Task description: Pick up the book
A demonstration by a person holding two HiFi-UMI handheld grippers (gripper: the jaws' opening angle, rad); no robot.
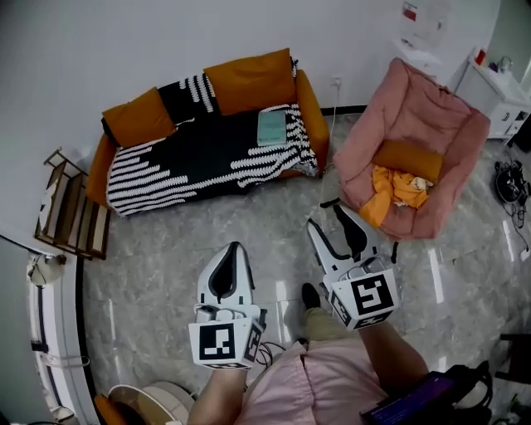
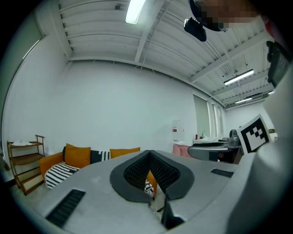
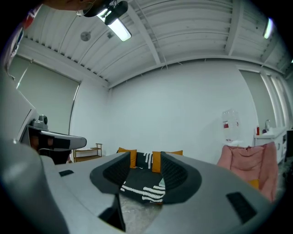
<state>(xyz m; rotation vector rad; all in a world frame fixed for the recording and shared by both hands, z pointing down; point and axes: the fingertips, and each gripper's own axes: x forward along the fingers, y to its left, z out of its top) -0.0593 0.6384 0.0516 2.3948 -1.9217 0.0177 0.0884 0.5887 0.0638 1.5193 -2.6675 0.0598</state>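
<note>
The thin pale-green book (image 1: 271, 127) lies flat on the black-and-white striped blanket (image 1: 207, 158) covering the orange sofa (image 1: 309, 100), well apart from both tools; the left hand-held gripper (image 1: 235, 249) is closed and empty; the right hand-held gripper (image 1: 326, 216) gapes wide, empty; lying flat on soft knit, the book could slide, or the jaws could snag blanket instead.

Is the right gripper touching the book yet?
Apart. The head view shows the right gripper over the floor, with bare floor between it and the book on the sofa.

Bright, even light from ceiling tubes (image 2: 134, 11); fisheye-bent, dark-cornered gripper views.
</note>
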